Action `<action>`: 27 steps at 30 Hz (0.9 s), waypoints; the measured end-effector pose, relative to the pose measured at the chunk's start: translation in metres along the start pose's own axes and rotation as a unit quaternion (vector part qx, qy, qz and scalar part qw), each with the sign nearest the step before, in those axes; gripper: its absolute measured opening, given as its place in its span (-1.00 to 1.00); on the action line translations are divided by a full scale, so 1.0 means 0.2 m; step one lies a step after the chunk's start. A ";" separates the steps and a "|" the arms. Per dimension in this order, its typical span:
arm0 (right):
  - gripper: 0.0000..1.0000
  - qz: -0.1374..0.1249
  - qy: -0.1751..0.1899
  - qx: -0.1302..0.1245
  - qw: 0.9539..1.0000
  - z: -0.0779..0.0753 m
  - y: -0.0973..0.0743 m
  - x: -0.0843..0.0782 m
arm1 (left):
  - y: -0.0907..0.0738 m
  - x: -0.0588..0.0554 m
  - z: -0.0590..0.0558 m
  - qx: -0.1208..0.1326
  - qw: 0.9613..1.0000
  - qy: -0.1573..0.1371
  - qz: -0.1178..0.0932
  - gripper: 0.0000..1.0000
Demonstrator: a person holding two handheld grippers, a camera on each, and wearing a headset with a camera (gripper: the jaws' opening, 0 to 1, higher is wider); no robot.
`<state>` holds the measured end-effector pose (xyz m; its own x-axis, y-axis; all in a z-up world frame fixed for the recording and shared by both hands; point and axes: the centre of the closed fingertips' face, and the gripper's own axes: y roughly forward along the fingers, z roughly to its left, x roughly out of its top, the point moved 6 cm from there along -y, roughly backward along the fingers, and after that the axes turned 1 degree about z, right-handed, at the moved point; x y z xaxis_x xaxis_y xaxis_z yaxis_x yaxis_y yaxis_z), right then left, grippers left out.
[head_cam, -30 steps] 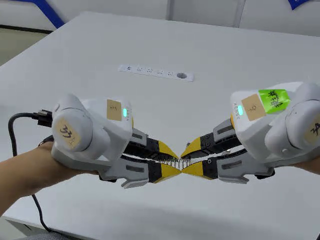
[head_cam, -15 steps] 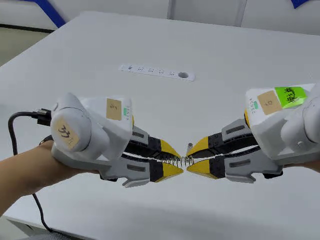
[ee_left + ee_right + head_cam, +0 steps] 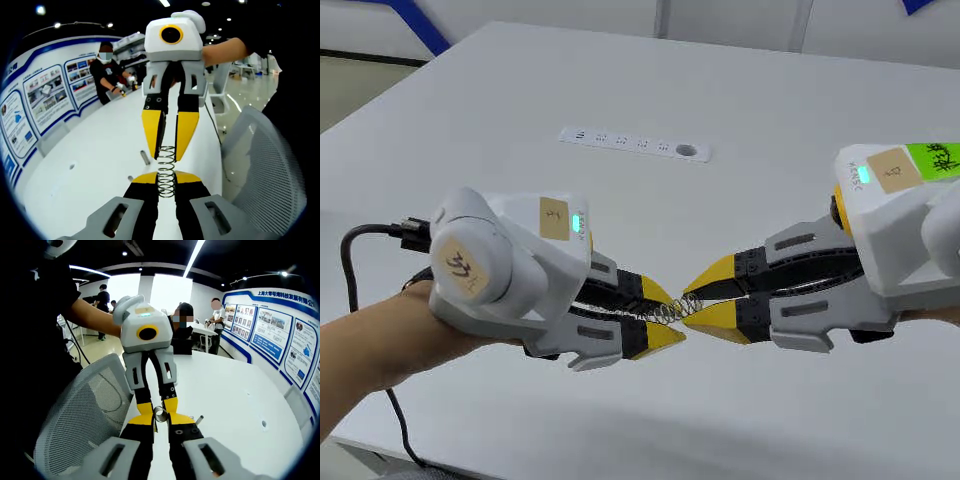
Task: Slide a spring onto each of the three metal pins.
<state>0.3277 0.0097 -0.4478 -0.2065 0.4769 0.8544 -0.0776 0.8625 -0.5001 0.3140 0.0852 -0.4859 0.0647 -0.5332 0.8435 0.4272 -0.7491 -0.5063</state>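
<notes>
Left hand-held gripper [image 3: 665,318]: jaws closed on the left end of the spring [image 3: 166,170], holding it clear of the surface [image 3: 740,110].
Right hand-held gripper [image 3: 692,305]: tip to tip with the left one. Jaws stand narrowly apart on either side of the spring's right end; cannot tell whether they clamp it or only frame it.
Spring: in the air between the two tips, over the near part of the surface.
Progress: one metal pin [image 3: 144,157] lies bare on the surface just beyond the tips. No pin is seen wearing a spring. Cannot tell whether a pin sits inside the held coil. Judged early, with all three likely to do.
Around: socket strip [image 3: 632,144] far off and well apart; black cable [image 3: 348,262] trailing at the left; mesh chair [image 3: 82,422] beside the surface.
In the way: jaws at both coil ends probably block threading until one lets go.
</notes>
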 end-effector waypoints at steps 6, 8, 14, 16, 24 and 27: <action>-0.78 -0.014 0.006 0.001 1.000 0.01 0.03 0.04 | 0.00 0.00 0.00 0.005 1.000 -0.001 0.000 -0.79; -0.78 -0.020 0.012 -0.002 1.000 0.01 0.04 0.05 | 0.00 0.00 0.00 0.007 1.000 -0.002 -0.001 -0.79; -0.78 -0.020 0.017 -0.004 1.000 0.02 0.07 0.06 | 0.00 -0.01 0.00 0.006 1.000 -0.003 0.002 -0.79; -0.78 -0.017 0.019 -0.003 1.000 0.02 0.07 0.05 | 0.00 -0.01 -0.01 0.004 1.000 -0.004 0.002 -0.79; -0.78 -0.014 0.022 -0.008 1.000 0.01 0.07 0.04 | 0.01 -0.02 -0.01 0.005 1.000 -0.007 0.002 -0.79; -0.78 -0.017 0.026 -0.006 1.000 0.01 0.07 0.05 | 0.00 -0.01 -0.01 0.005 1.000 -0.009 -0.002 -0.79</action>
<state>0.3225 0.0256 -0.4469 -0.1532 0.4549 0.8773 -0.0729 0.8801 -0.4691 0.3123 0.0858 -0.4887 0.0799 -0.5228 0.8487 0.4356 -0.7475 -0.5015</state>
